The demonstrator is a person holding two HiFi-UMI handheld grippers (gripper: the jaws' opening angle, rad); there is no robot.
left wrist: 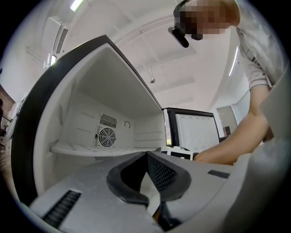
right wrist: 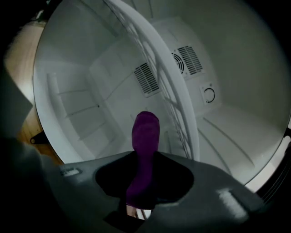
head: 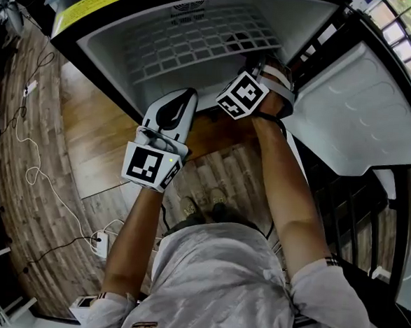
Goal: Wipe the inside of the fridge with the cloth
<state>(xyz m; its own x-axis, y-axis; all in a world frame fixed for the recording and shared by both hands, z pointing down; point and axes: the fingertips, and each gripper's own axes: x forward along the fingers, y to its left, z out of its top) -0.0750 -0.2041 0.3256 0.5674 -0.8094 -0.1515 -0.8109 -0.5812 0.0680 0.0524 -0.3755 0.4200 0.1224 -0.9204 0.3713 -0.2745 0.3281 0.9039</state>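
Pale patterned short-sleeved shirt (head: 218, 280), grey left hand-held gripper (head: 188, 95)

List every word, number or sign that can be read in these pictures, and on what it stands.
No text is readable.
Yellow label on the fridge's outer casing: print too small and blurred to read.
Marker cubes on the left gripper and right gripper: black-and-white square patterns only, no letters.

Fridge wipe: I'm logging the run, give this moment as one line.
right gripper: shut on purple cloth, inside fridge | left gripper: shut, empty, outside
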